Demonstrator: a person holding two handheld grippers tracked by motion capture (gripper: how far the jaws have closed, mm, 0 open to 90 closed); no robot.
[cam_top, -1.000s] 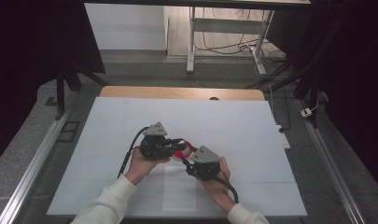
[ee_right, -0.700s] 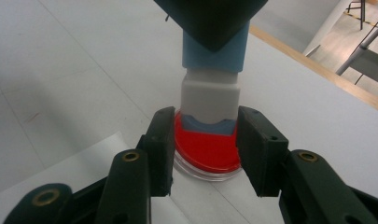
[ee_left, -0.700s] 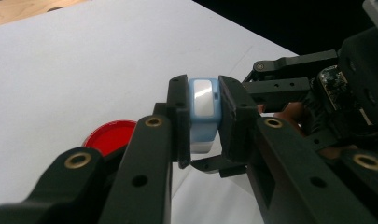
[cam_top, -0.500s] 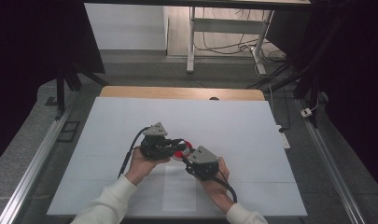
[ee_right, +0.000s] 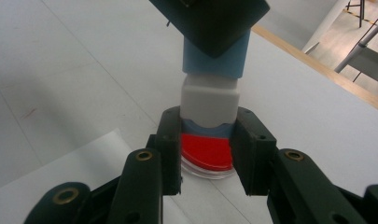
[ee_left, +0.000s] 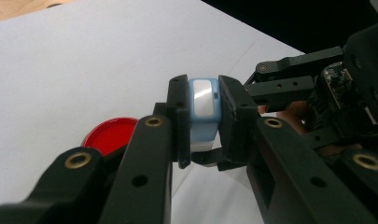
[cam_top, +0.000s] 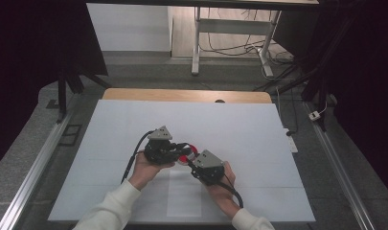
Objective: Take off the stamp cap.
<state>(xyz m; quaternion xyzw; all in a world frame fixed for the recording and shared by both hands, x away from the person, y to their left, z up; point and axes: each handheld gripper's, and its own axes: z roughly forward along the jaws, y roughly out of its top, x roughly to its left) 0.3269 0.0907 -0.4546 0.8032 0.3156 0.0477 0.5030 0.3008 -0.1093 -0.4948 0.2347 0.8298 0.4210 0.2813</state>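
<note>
Since the earlier frame, the right gripper (ee_right: 207, 154) jaws have just been closing, now clamped on the white lower end of a blue-and-white stamp (ee_right: 213, 79). Its blue end is clamped by the left gripper (ee_left: 204, 121); the long axis runs between both, above a red ink pad (ee_right: 206, 154).

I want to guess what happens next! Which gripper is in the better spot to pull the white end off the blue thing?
Probably the right. The right gripper has jaws that have just been closing on the white end, while the left gripper is shut on the blue thing, holding it steady.
</note>
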